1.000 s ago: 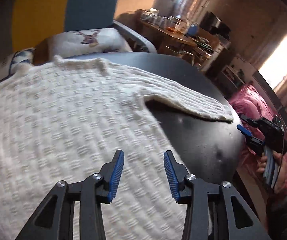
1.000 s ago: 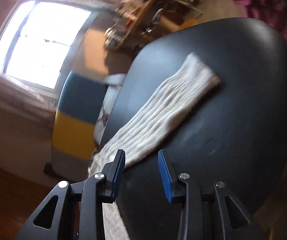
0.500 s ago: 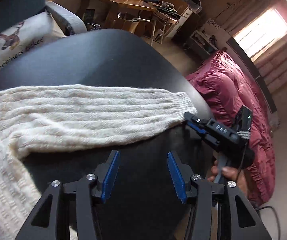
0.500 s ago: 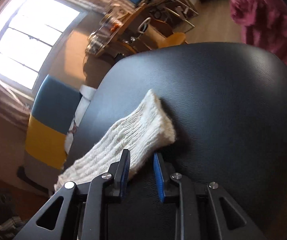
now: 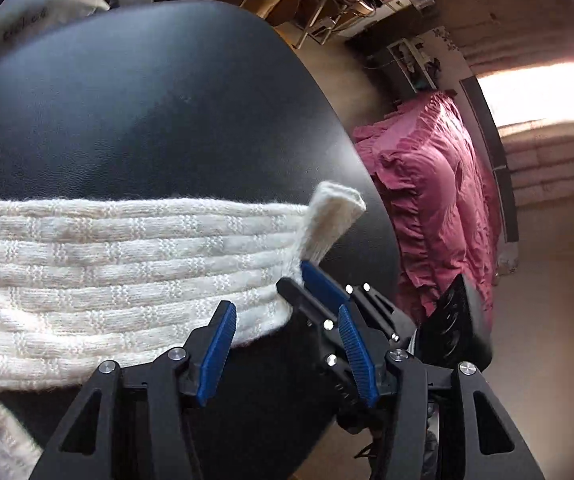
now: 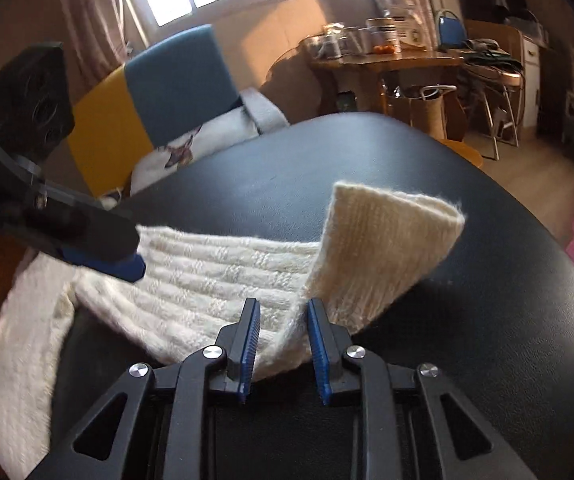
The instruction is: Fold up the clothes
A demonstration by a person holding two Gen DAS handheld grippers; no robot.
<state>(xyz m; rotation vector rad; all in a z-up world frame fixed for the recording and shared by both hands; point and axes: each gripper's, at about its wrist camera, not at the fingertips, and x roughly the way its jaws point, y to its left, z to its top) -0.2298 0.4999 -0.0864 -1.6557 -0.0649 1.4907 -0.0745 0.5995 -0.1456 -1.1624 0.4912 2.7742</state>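
Sleeve cuff (image 6: 383,248) upturned on black table (image 6: 487,320), pink bedspread (image 5: 435,208) beyond.

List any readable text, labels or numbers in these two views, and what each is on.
"ness" and a further dark word, too blurred to read: on the white cushion at the top left of the left wrist view.
Labels on the jars on the wooden table: too small to read.
Nothing else.
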